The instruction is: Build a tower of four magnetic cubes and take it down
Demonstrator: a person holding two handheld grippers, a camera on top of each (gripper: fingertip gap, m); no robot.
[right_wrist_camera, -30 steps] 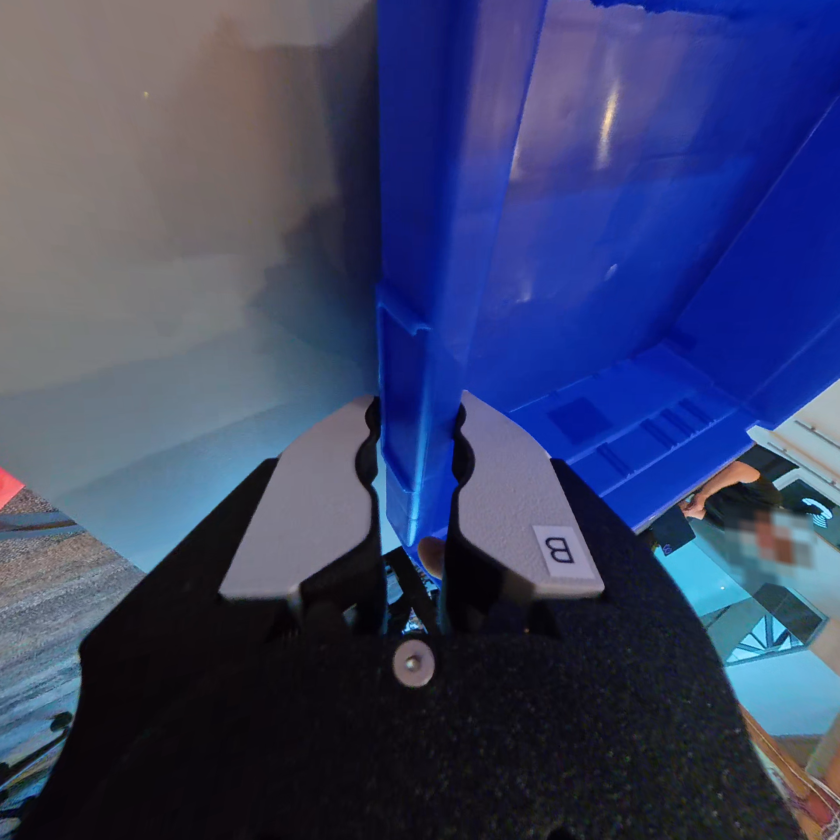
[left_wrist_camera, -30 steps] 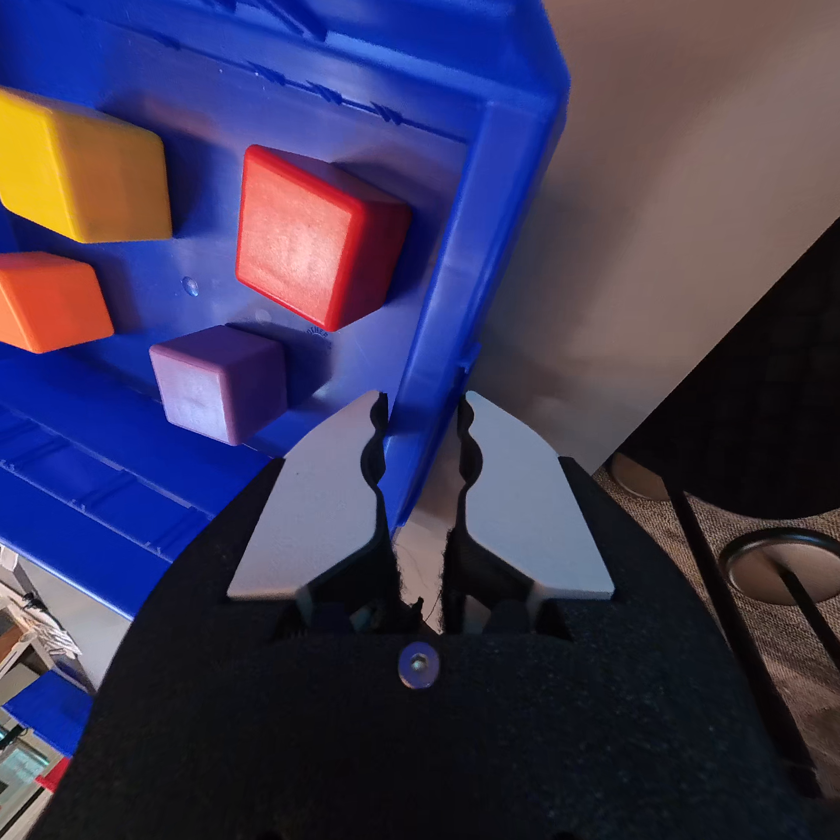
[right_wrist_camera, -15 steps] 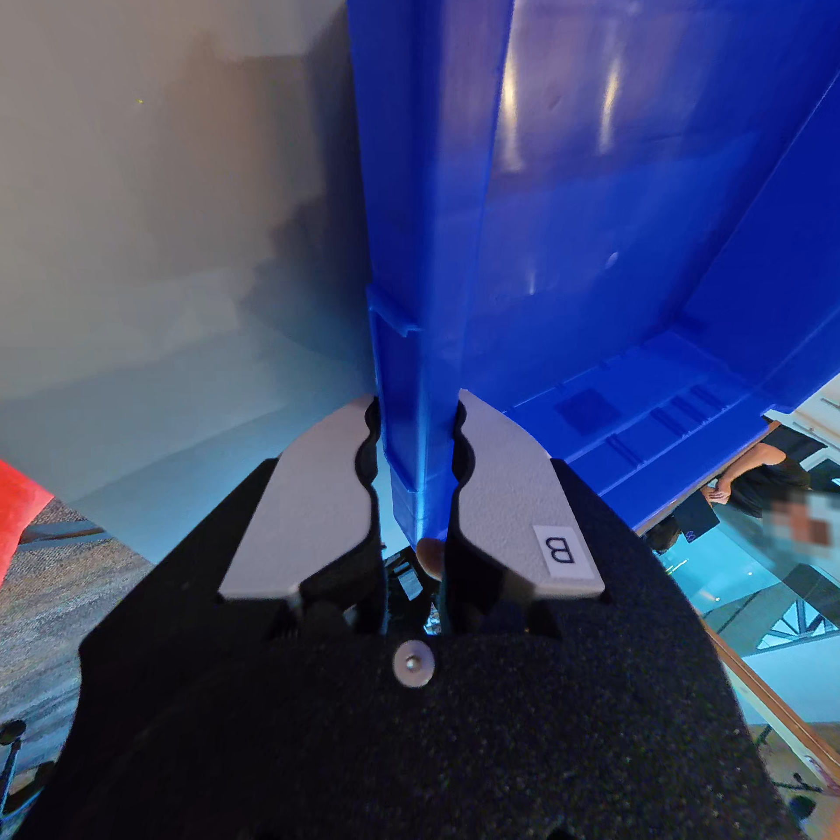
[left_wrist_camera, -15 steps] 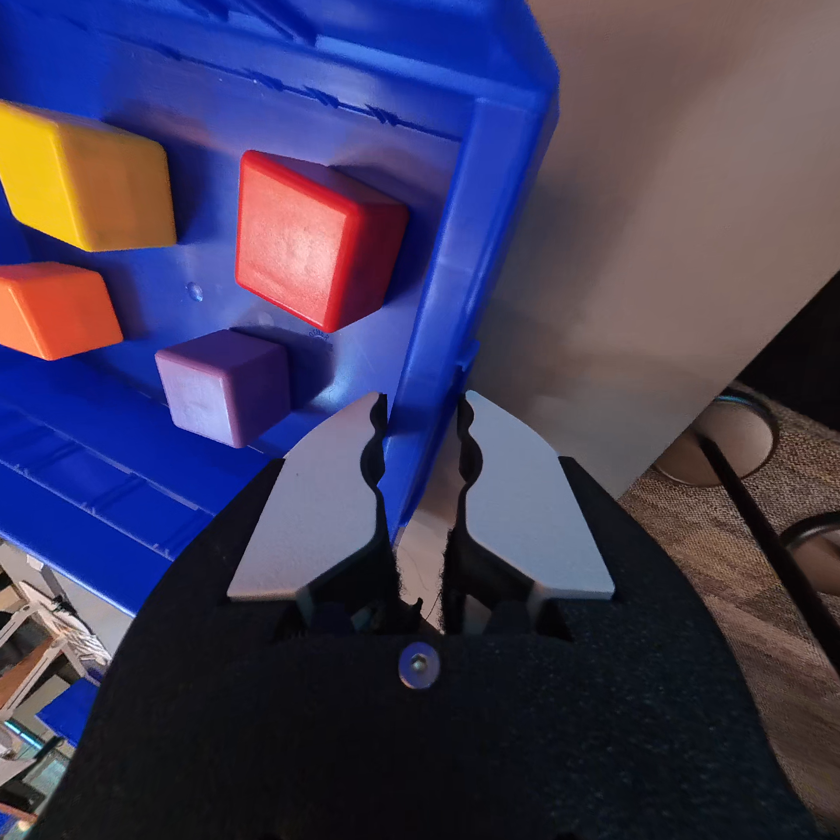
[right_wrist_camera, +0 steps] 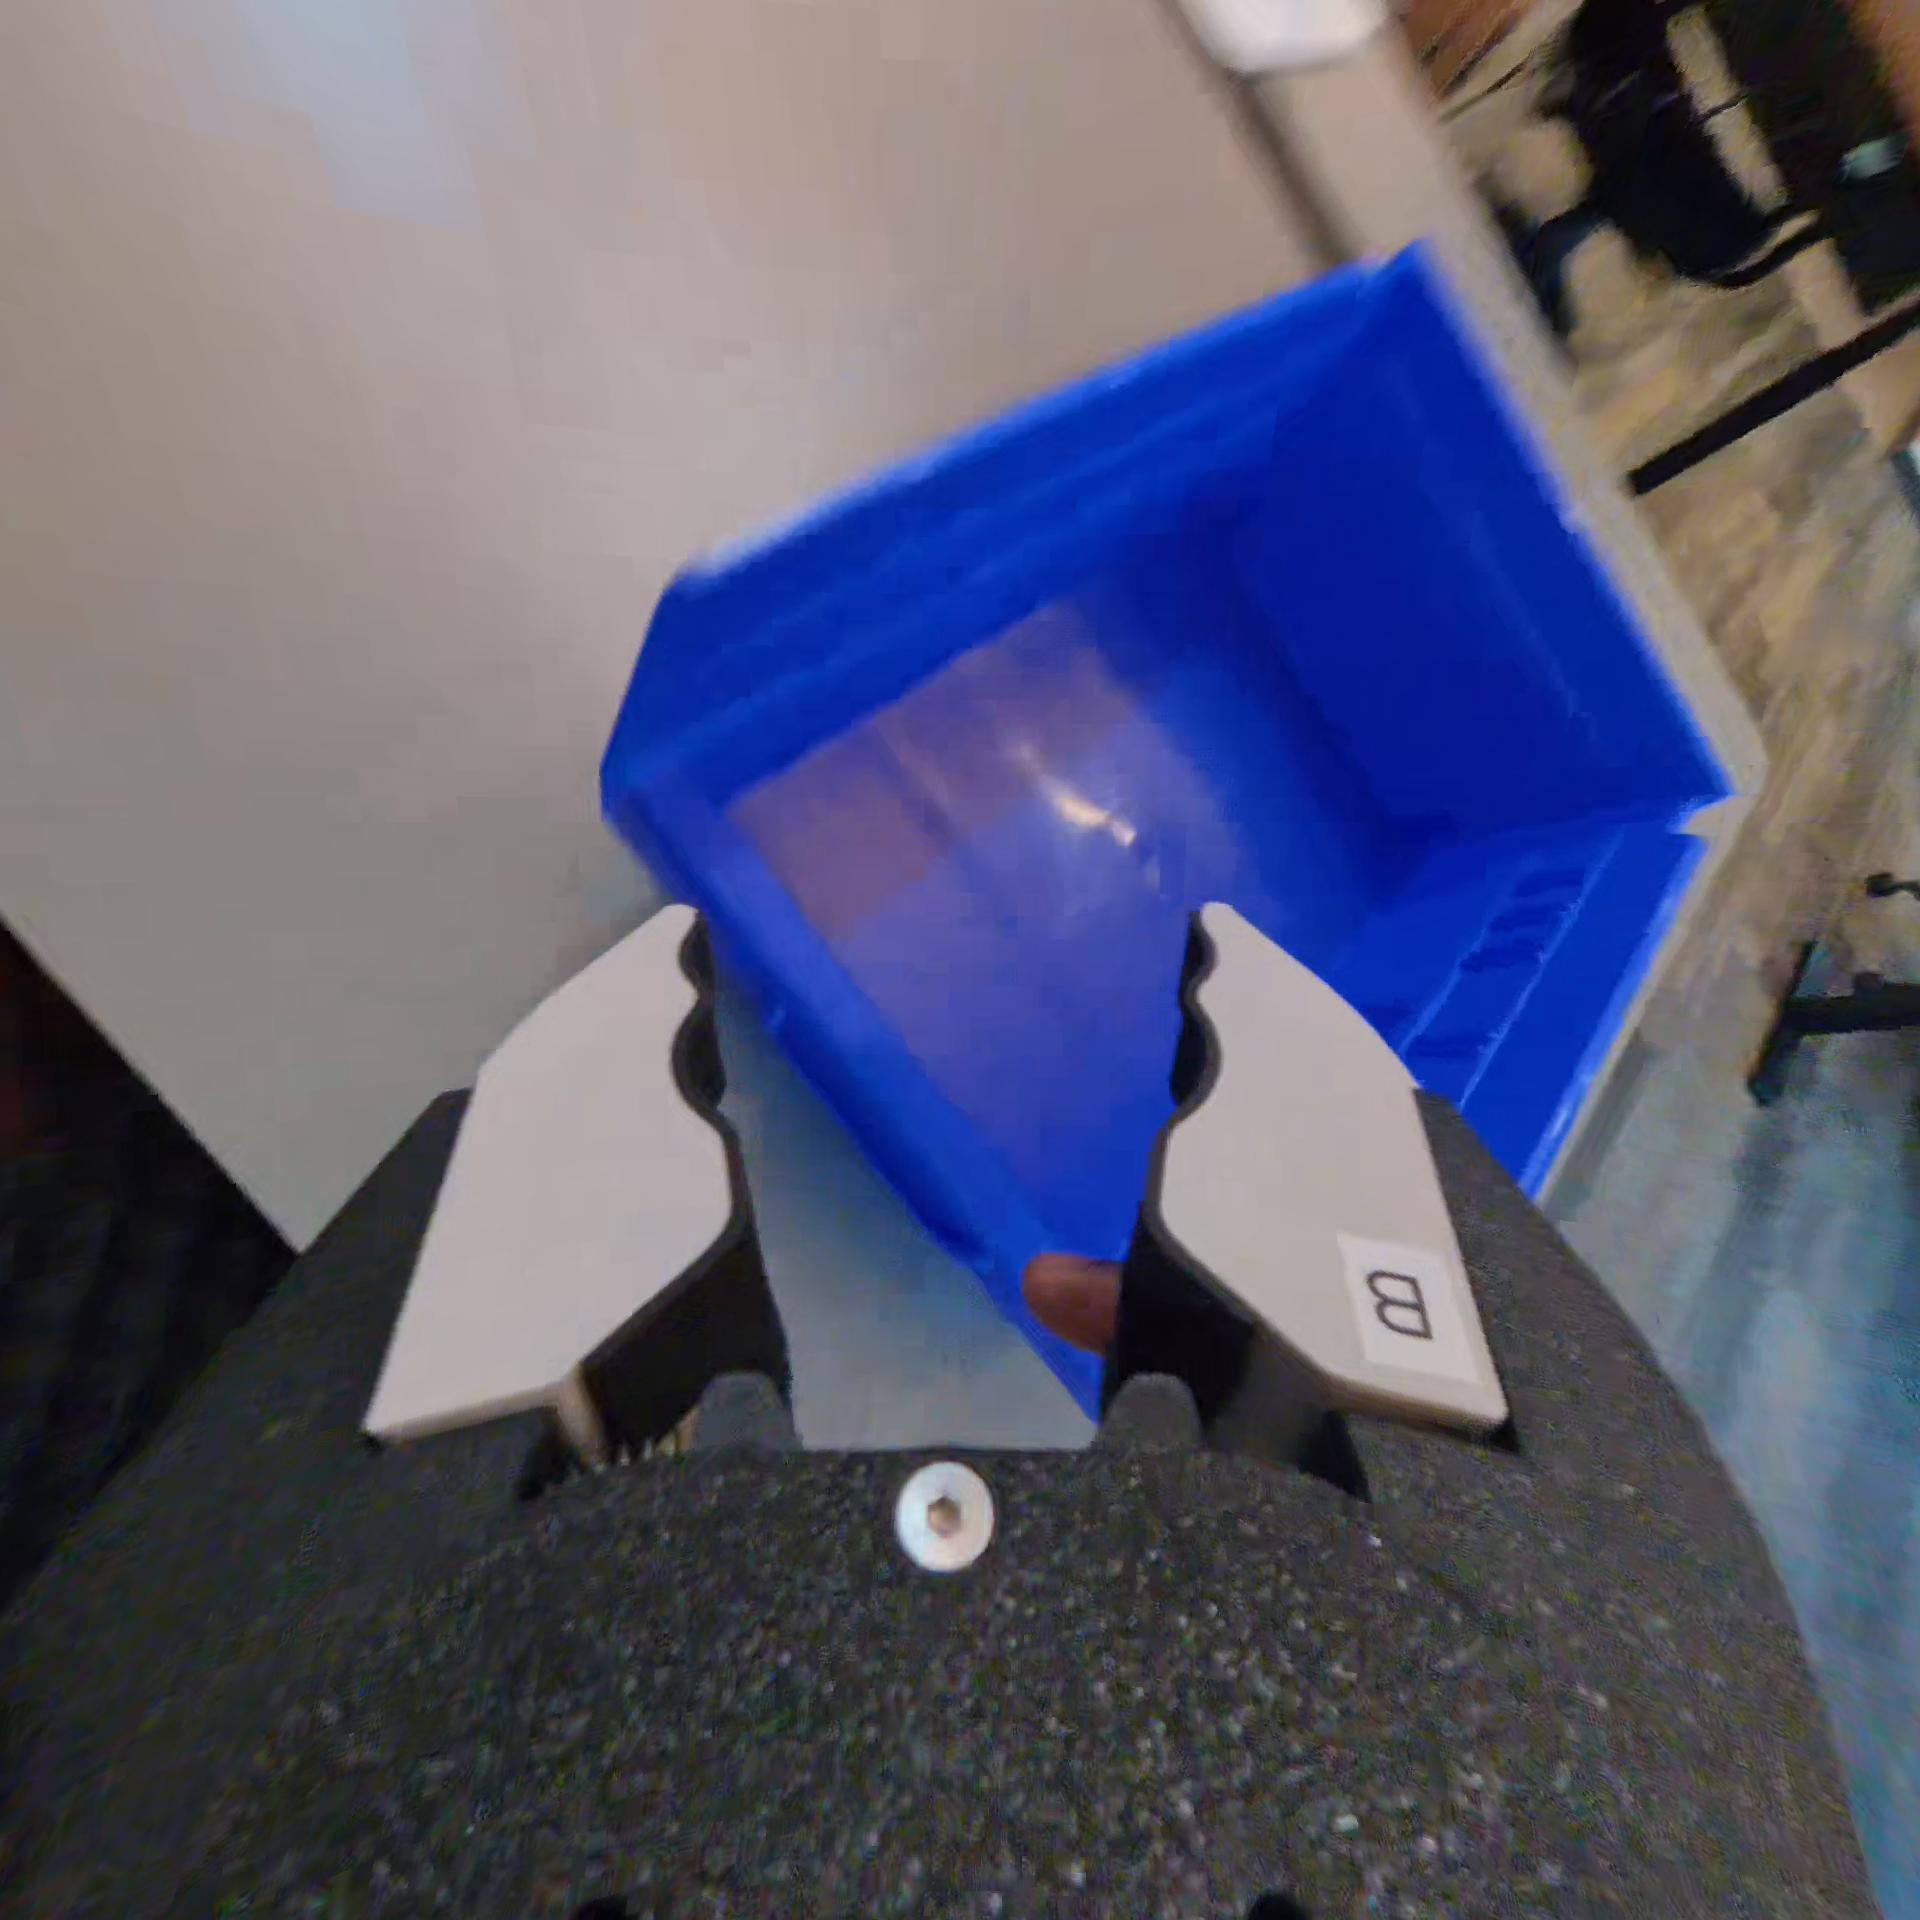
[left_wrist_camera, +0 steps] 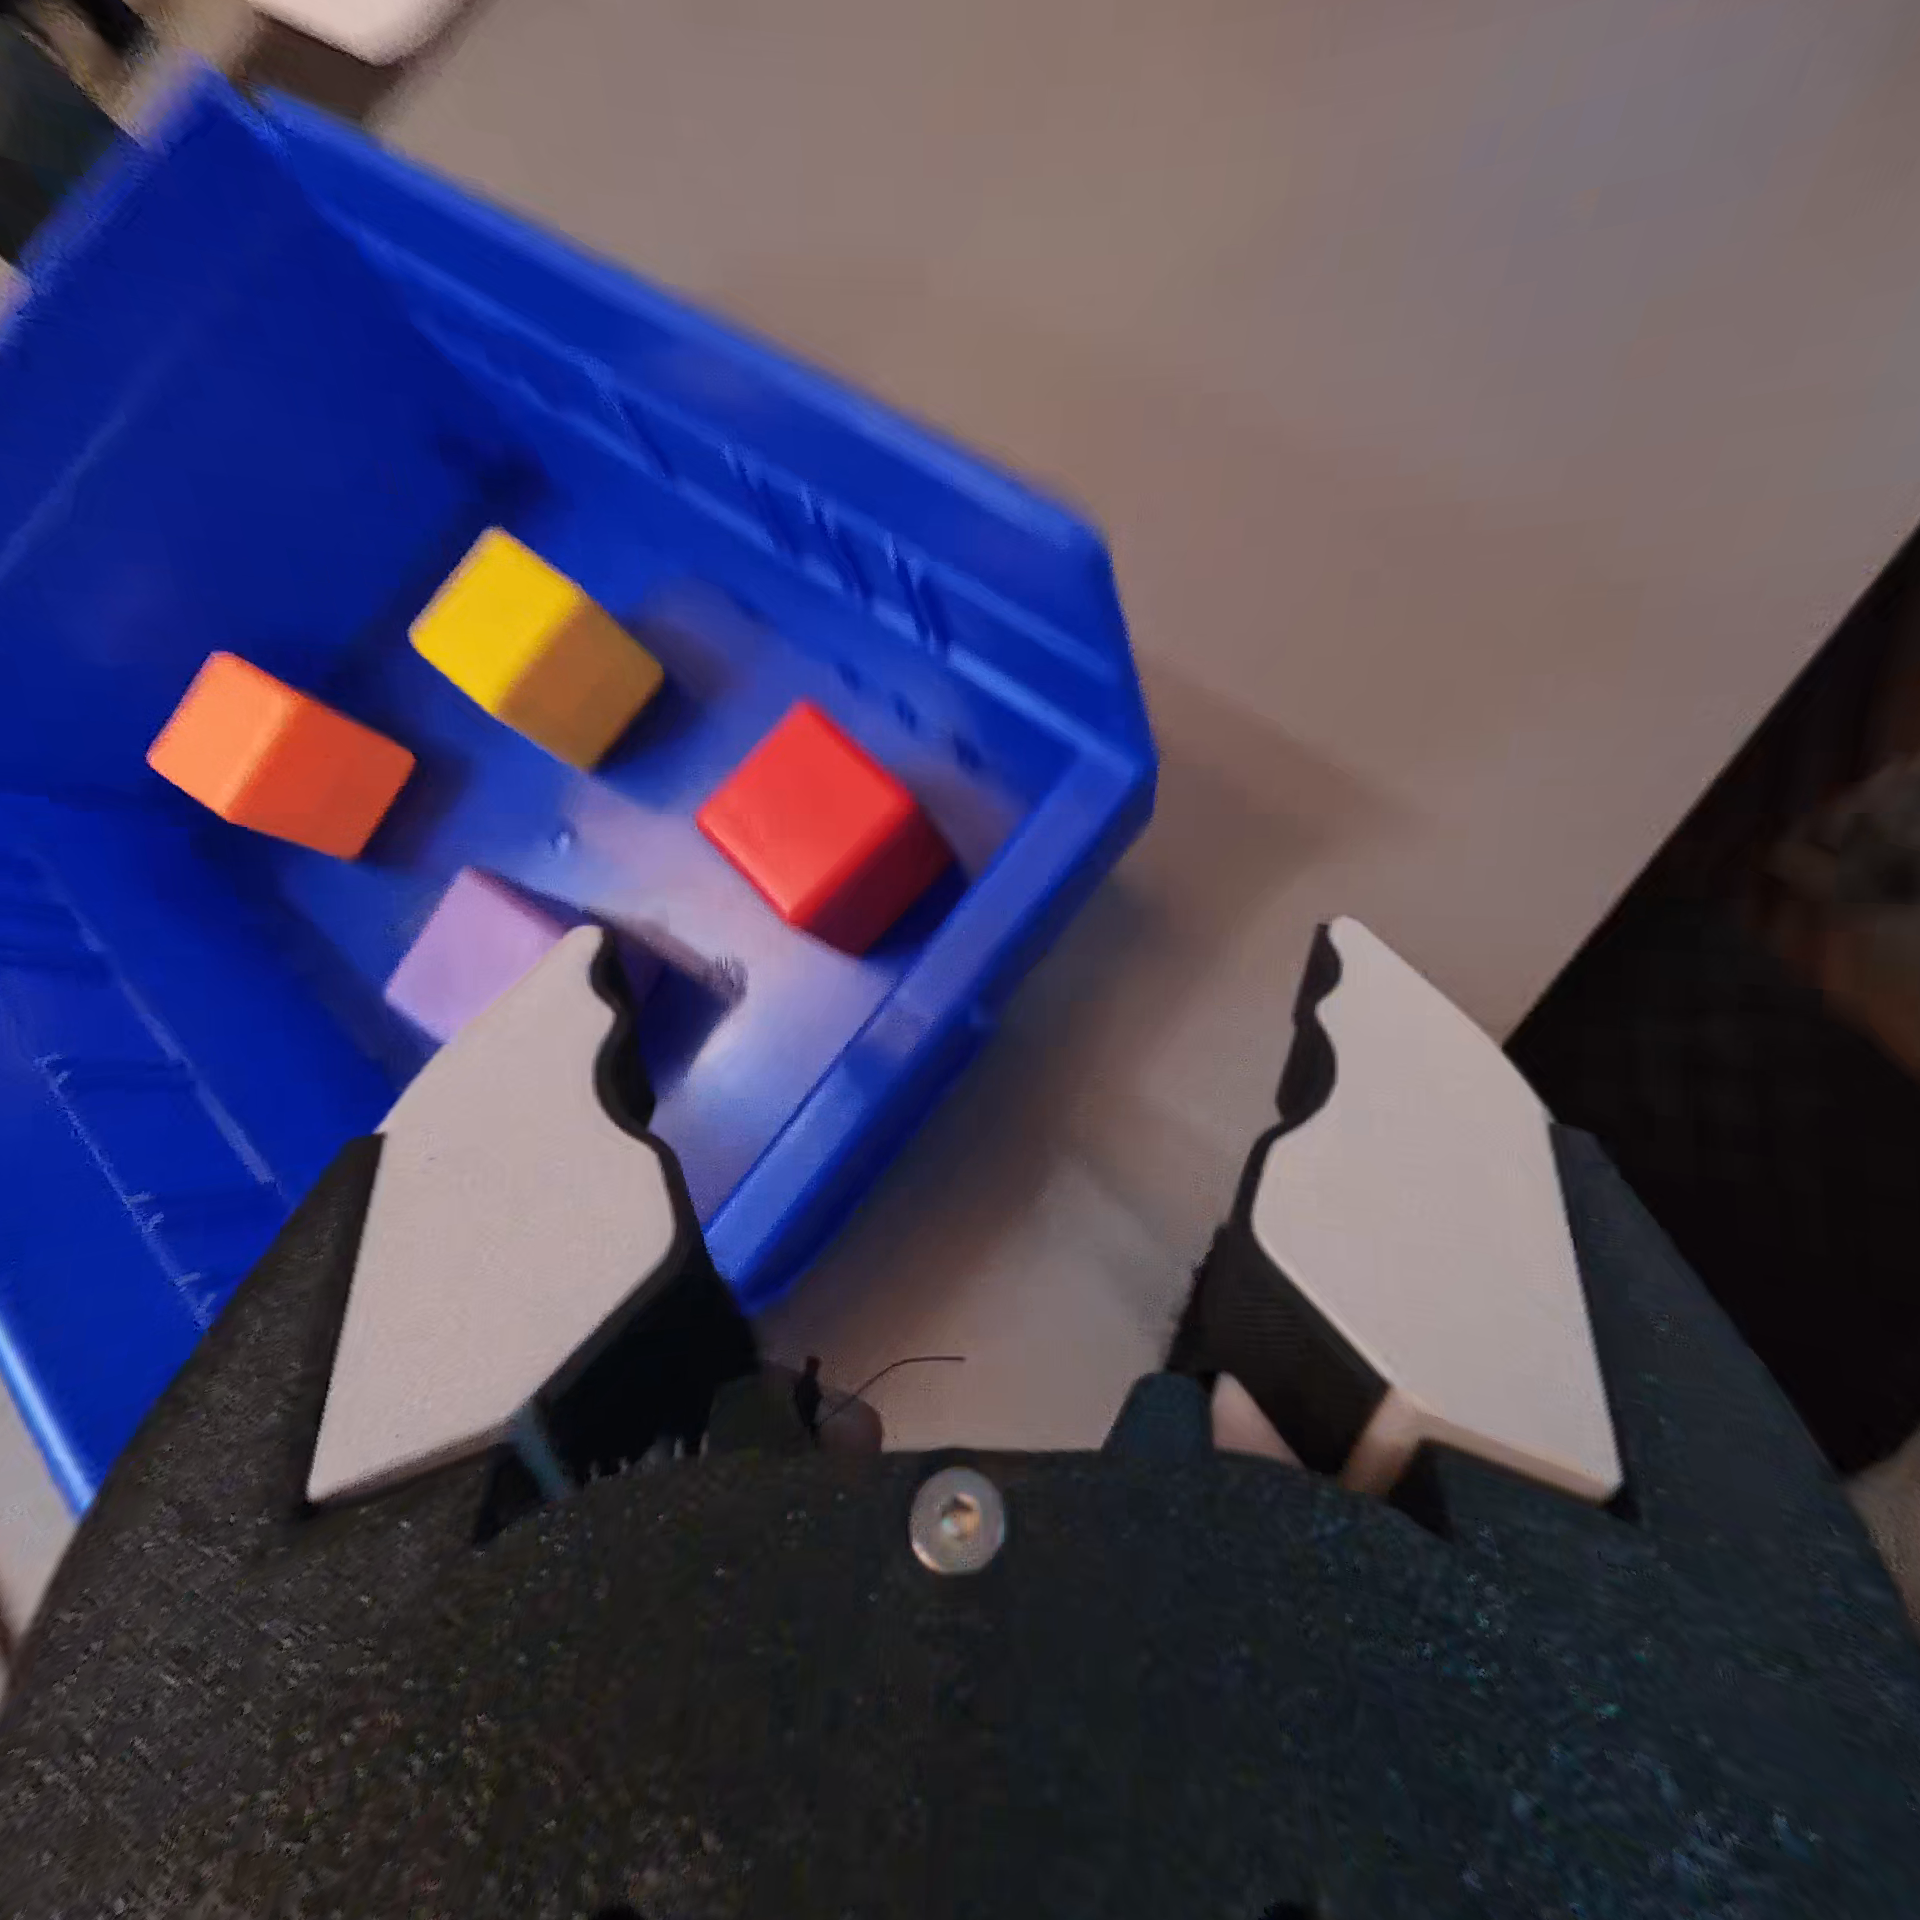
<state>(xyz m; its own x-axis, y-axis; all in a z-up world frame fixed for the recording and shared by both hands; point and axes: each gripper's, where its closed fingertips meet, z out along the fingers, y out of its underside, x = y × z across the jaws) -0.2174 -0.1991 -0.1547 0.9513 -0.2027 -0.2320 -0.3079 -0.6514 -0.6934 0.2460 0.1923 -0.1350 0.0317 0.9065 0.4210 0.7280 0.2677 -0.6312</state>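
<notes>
No tower stands yet: all 4 cubes, yellow [left_wrist_camera: 535, 644], orange [left_wrist_camera: 278, 753], red [left_wrist_camera: 821, 826] and purple [left_wrist_camera: 473, 954], lie apart on the floor of the blue bin [left_wrist_camera: 1081, 821], so all the stacking is left. My left gripper [left_wrist_camera: 961, 966] hovers tilted over the bin's corner, jaws wide and empty. My right gripper [right_wrist_camera: 940, 940] gapes too, the bin's rim passing between its fingers unpressed.

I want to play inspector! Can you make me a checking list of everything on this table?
Surface: pale table, bare beside the bin.
Job's things: blue bin on the table holds four loose cubes: yellow cube, orange cube, red cube, purple cube; no tower.
Clutter: nothing seen.
Tongs: left tongs open, empty; right tongs open, straddling the bin's wall without pressing.
Cables: nothing seen.
Surroundings: carpeted floor, blurred.
</notes>
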